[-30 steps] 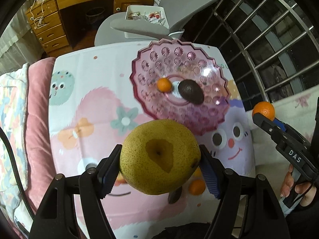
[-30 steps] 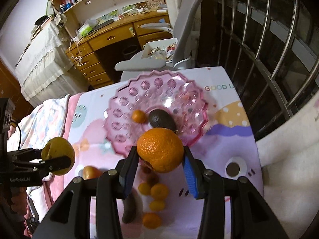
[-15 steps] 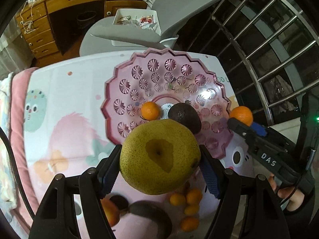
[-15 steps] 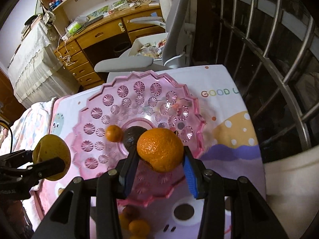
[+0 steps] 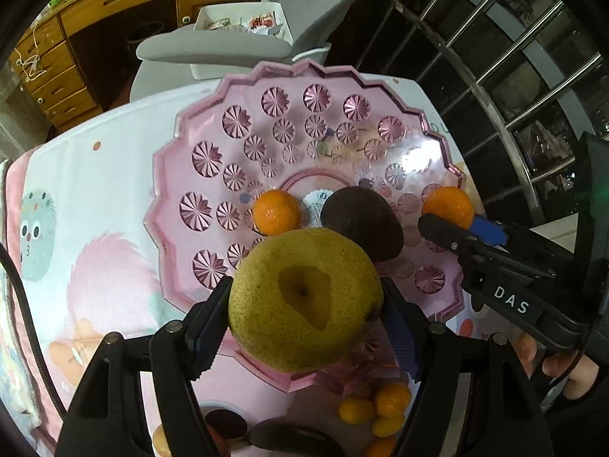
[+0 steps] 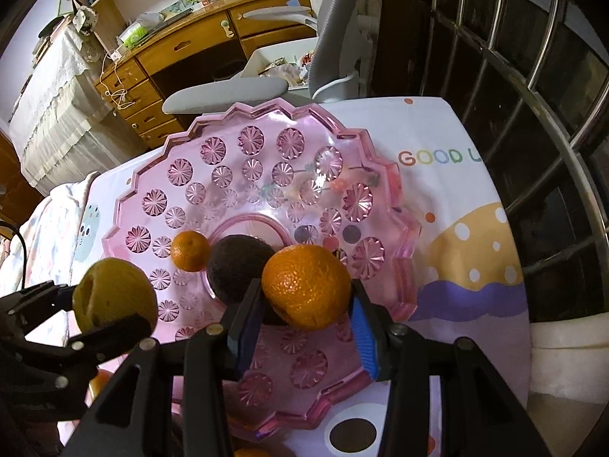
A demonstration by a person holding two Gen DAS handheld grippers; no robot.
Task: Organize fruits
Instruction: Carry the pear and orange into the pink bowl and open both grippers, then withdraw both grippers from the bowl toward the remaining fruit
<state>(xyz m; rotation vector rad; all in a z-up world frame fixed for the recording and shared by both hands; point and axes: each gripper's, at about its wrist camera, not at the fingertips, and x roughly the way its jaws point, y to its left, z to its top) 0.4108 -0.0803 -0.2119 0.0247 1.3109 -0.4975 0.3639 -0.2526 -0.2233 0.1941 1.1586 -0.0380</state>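
My left gripper is shut on a yellow-green pear and hangs over the near left part of the pink glass plate. My right gripper is shut on an orange over the plate's near right part. In the plate lie a small mandarin and a dark avocado. The right wrist view shows the pear in the left gripper at the left. The left wrist view shows the orange in the right gripper at the right.
Several small mandarins and a dark fruit lie on the patterned cloth near the plate's front edge. A grey office chair and a wooden desk stand beyond the table. Metal window bars run along the right.
Both grippers have come forward and down over the plate, each still holding its fruit. The plate looks much larger and closer in both views.
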